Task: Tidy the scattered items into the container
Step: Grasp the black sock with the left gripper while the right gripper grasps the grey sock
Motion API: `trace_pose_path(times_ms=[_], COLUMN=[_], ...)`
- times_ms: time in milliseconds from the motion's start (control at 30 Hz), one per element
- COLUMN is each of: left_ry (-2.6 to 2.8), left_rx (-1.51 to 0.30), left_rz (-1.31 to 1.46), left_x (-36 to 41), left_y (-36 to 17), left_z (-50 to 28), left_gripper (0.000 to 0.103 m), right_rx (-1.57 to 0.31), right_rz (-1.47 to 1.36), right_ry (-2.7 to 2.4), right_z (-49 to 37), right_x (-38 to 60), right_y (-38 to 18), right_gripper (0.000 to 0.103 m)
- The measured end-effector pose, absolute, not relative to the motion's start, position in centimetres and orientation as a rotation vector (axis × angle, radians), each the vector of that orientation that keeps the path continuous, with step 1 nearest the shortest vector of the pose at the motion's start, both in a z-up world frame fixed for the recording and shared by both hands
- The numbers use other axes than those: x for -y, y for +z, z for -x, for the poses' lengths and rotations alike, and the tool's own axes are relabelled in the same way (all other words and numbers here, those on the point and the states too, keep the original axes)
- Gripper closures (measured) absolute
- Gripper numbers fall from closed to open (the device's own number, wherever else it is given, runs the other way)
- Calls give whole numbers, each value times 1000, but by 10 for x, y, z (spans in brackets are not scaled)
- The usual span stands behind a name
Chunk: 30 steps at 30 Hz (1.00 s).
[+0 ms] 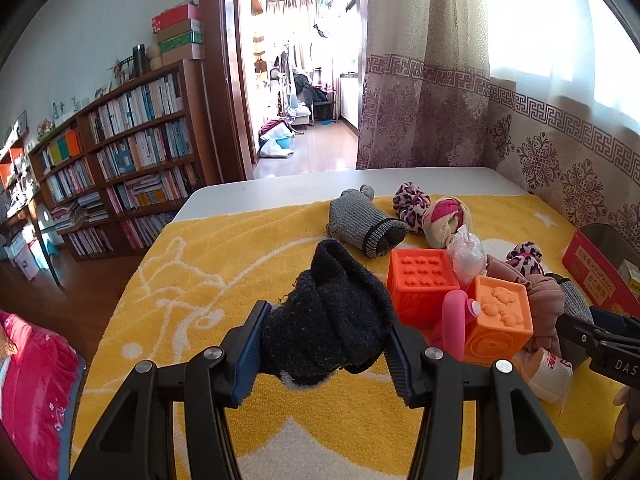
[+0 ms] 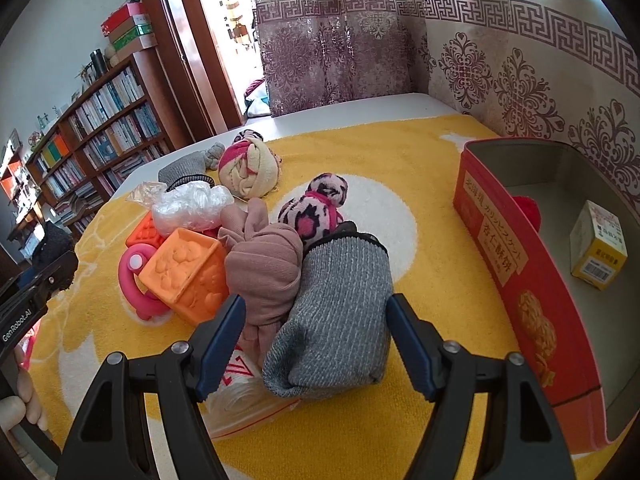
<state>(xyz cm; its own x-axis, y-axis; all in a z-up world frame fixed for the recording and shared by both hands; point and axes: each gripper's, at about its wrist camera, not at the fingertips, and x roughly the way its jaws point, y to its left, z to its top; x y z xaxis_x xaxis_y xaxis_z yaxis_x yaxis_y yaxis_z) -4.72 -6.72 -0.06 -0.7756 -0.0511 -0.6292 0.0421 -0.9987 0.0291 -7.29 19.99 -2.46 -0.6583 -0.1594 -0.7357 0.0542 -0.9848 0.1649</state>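
Sunlit curtains [image 2: 520, 60] are hanging behind a table draped in a yellow towel [image 1: 208, 280], with a bookshelf [image 1: 132, 152] standing far left by a doorway. The left gripper [image 1: 324, 344] is clenching a black sock [image 1: 332, 320], which is bunching up between its pads, off the towel. The right gripper [image 2: 316, 340] is hovering with jaws released around a grey sock [image 2: 340, 320]; its pads are standing just clear of the fabric. A brown sock [image 2: 264, 272] is pressing against the grey one's left side and crowding the left pad, and a plastic-wrapped roll [image 2: 240, 400] is lying under it. Two orange blocks [image 2: 188, 276] are sitting further left, with a pink ring [image 2: 136, 284] and a crumpled plastic bag [image 2: 188, 208] touching them. Two leopard socks [image 2: 316, 208] and one pink-cream sock ball [image 2: 252, 168] are lying farther off, beside a second grey sock [image 1: 360, 220]. At the right, the red tin [image 2: 508, 264] is standing open, holding one small yellow box [image 2: 600, 244] and something red.
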Motion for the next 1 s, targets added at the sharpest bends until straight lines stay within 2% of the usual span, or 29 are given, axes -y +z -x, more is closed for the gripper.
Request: trace_pose_path(times_ms=[300,600,667,733,1000], left_ry=[-2933,-2941,-2941,-2942,-2939], left_rx=[20,19,23,22,33], left_rz=[-1024,-1047,-1050,-1056,-1063], left_x=[63,60,59,59,56], left_y=[2,-2,-3,-4,-6], left_z=[44,44,44,44,45], left_gripper=[48,48,48,48,48], right_rx=[129,192,180,168,185], right_rz=[-1234,-1263,-1253,-1254,-1199], right_ry=[-2789,-2766,-2772,-2773,-2784], right_z=[80,86,83,82,72], right_x=[-198,-206,-206,-205,-208], right_y=[-30,-37,-36,-35,-24], right_gripper=[23,21,29,49,53])
